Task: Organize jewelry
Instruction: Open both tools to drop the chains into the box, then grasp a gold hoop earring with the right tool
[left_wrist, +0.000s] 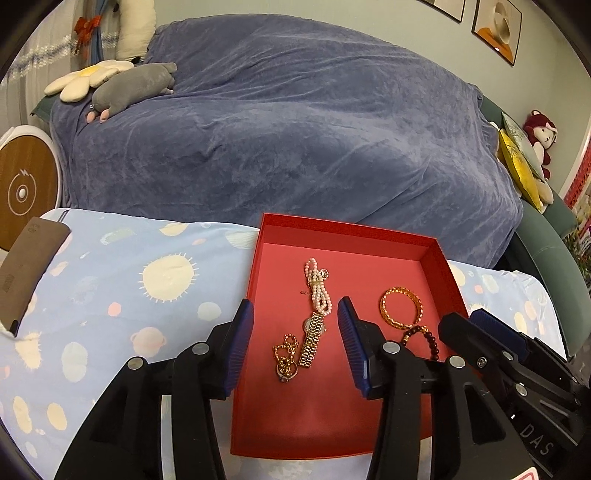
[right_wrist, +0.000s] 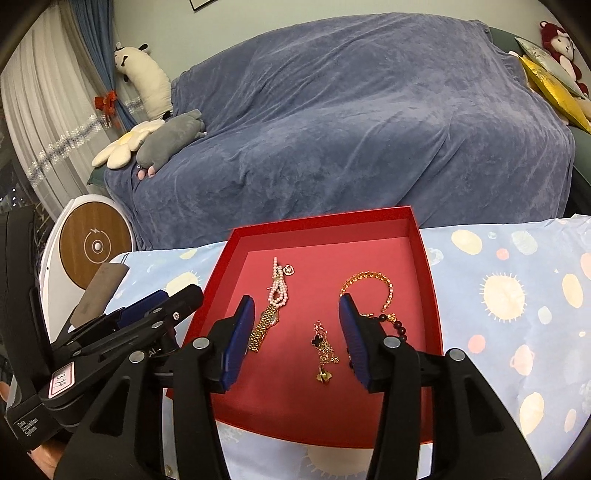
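- Jewelry lies in the red tray (left_wrist: 436, 258) at frame centre: pearl bracelet (left_wrist: 317, 286), gold watch (left_wrist: 313, 338), gold bangle (left_wrist: 400, 308), clover chain (right_wrist: 325, 350).
- My left gripper (left_wrist: 295, 345) and right gripper (right_wrist: 297, 338) hang over it, fingers spread, empty.
- Risk, I judge: the chain snagging a neighbouring piece as I pinch.

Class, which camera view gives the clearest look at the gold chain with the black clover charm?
The right wrist view: the gold chain with the black clover charm lies unobstructed between the open jaws. The left wrist view does not show its clover charms.
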